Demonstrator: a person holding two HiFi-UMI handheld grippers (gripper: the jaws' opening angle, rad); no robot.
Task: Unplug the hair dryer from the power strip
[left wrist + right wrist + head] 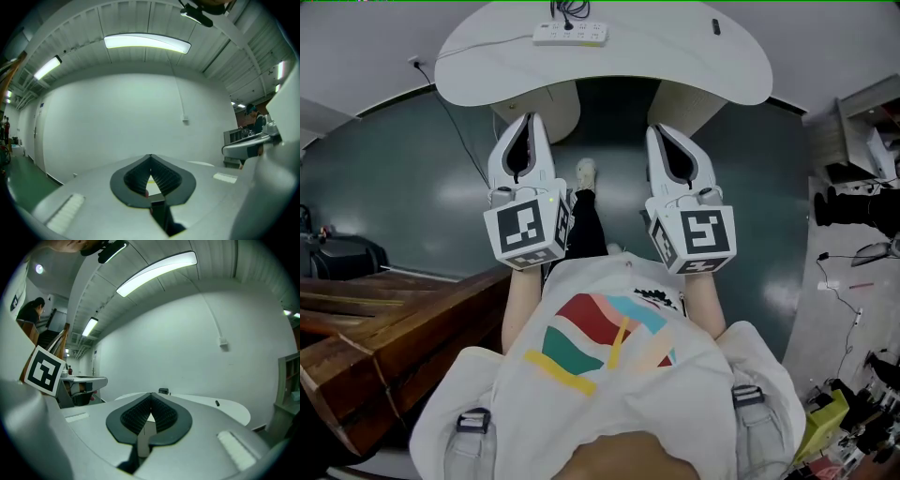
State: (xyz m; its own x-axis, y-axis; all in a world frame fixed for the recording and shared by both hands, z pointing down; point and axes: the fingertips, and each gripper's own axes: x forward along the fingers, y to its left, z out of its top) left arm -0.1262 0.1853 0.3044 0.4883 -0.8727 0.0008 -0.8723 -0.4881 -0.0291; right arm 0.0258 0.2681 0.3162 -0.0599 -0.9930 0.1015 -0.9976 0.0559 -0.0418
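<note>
Over the dark floor [403, 178], side by side, left tool [528, 120] and right tool [658, 131], both pressed tight together, pinching nothing. Well ahead, on the white worktop [675, 56], the power strip [570, 34] with a black plug [568, 24] in it.

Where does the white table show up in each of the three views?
Head view: the table spans the top middle, with the power strip on it.
Left gripper view: only a thin sliver of the table, low and just right of centre.
Right gripper view: the table sits low, from centre to right.
Shared landmark: the white wall behind the table; its cord box shows in both gripper views.
</note>
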